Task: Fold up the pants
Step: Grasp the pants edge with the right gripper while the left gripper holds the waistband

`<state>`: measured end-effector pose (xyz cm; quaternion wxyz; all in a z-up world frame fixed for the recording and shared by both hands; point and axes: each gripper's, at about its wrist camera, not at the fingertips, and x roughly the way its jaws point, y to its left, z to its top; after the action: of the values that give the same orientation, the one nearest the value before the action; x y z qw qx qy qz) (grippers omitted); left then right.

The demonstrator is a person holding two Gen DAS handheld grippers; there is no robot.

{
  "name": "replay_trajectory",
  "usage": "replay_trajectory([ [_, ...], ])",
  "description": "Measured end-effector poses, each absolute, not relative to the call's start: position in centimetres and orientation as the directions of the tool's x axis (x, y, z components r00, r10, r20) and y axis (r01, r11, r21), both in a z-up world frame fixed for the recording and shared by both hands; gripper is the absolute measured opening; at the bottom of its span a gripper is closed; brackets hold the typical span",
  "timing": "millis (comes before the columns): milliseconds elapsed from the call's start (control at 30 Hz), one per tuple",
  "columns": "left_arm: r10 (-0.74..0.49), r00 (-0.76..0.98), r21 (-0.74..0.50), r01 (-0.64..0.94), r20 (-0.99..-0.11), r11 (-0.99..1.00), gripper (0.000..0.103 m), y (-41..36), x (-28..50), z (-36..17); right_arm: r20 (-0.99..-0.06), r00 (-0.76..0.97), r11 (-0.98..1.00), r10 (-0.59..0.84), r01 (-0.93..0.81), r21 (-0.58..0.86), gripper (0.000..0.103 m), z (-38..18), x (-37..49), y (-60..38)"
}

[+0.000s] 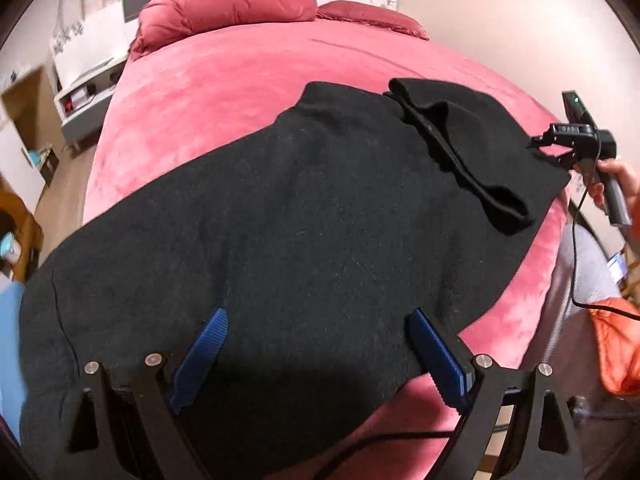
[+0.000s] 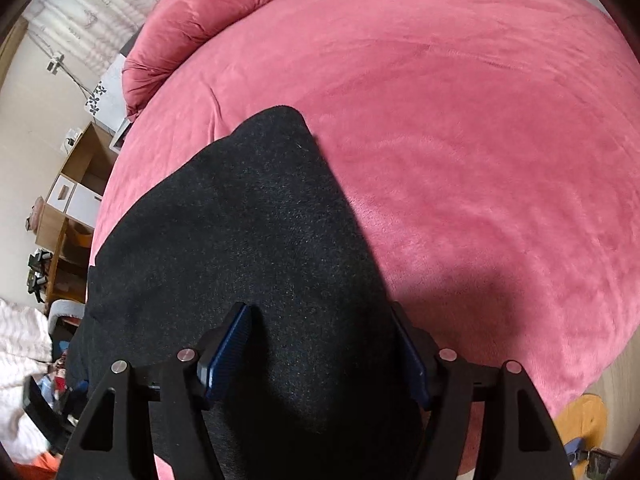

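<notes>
Black pants (image 1: 304, 216) lie spread across the pink bed (image 1: 224, 80), with a turned-over waistband strip (image 1: 460, 156) at the far right. My left gripper (image 1: 320, 344) is open, its blue pads over the near end of the pants, holding nothing. My right gripper (image 1: 548, 148) shows at the far right edge of the pants in the left wrist view. In the right wrist view the right gripper (image 2: 324, 344) is open, its fingers straddling the black fabric (image 2: 248, 232) without closing on it.
Pink pillows (image 1: 228, 8) lie at the head of the bed. A white nightstand (image 1: 88, 92) and wooden shelves (image 2: 72, 200) stand on the left. An orange garment (image 1: 616, 344) and a cable (image 1: 576, 264) are at the right of the bed.
</notes>
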<state>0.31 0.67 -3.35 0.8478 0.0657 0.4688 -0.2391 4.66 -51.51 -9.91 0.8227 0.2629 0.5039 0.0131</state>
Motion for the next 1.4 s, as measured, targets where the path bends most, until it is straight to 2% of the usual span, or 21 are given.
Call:
replay_trajectory([
  [167, -0.354, 0.415, -0.147, 0.453, -0.838, 0.879, 0.093, 2.0, 0.8, -3.1, -0.808, 0.476, 0.841, 0.347, 0.224, 0.493, 0.070, -9.9, 4.8, -52.3],
  [267, -0.427, 0.438, -0.275, 0.369, -0.791, 0.888, 0.093, 4.6, 1.9, -1.8, -0.820, 0.455, 0.871, 0.346, 0.168, 0.461, 0.068, -9.7, 4.7, -51.9],
  [333, -0.434, 0.471, -0.329, 0.291, -0.768, 0.899, 0.093, 6.5, 2.8, -1.3, -0.835, 0.444, 0.883, 0.325, 0.174, 0.436, 0.061, -9.6, 4.9, -51.7],
  [400, -0.399, 0.510, -0.350, 0.193, -0.762, 0.917, 0.093, 8.6, 3.0, -0.7, -0.839, 0.440, 0.874, 0.320, 0.205, 0.441, 0.044, -9.3, 4.8, -51.9],
  [500, -0.316, 0.537, -0.337, 0.063, -0.782, 0.940, 0.093, 10.9, 4.4, -1.1, -0.832, 0.455, 0.853, 0.319, 0.244, 0.461, 0.028, -8.6, 4.3, -53.0],
  [600, -0.282, 0.550, -0.323, 0.023, -0.786, 0.946, 0.093, 11.6, 4.9, -1.8, -0.799, 0.494, 0.815, 0.343, 0.267, 0.515, 0.021, -7.7, 3.4, -53.7],
  [667, -0.241, 0.556, -0.257, 0.050, -0.795, 0.965, 0.095, 9.9, 5.0, -2.7, -0.783, 0.516, 0.805, 0.347, 0.264, 0.530, 0.019, -6.7, 3.1, -53.3],
  [833, -0.113, 0.568, -0.040, 0.140, -0.815, 0.989, 0.101, 6.1, 4.3, -3.5, -0.779, 0.536, 0.833, 0.326, 0.227, 0.505, 0.019, -4.6, 2.2, -51.2],
  [900, -0.094, 0.569, -0.006, 0.155, -0.817, 0.988, 0.103, 5.6, 4.1, -3.9, -0.797, 0.526, 0.848, 0.298, 0.237, 0.474, 0.024, -4.9, 2.5, -51.0],
  [933, -0.090, 0.571, 0.002, 0.158, -0.816, 0.987, 0.103, 5.6, 4.0, -3.9, -0.802, 0.517, 0.843, 0.299, 0.251, 0.476, 0.027, -5.4, 2.6, -51.2],
  [1000, -0.096, 0.570, -0.004, 0.159, -0.816, 0.987, 0.103, 5.8, 3.9, -4.0, -0.808, 0.514, 0.830, 0.288, 0.288, 0.478, 0.039, -6.5, 3.8, -51.8],
  [1200, -0.103, 0.560, -0.017, 0.157, -0.822, 0.987, 0.103, 6.1, 4.0, -4.0, -0.779, 0.534, 0.755, 0.327, 0.348, 0.556, 0.041, -9.2, 3.2, -54.4],
  [1400, -0.075, 0.547, 0.006, 0.145, -0.834, 0.989, 0.103, 5.7, 4.1, -4.0, -0.723, 0.554, 0.739, 0.413, 0.261, 0.621, 0.043, -10.1, 2.2, -55.9],
])
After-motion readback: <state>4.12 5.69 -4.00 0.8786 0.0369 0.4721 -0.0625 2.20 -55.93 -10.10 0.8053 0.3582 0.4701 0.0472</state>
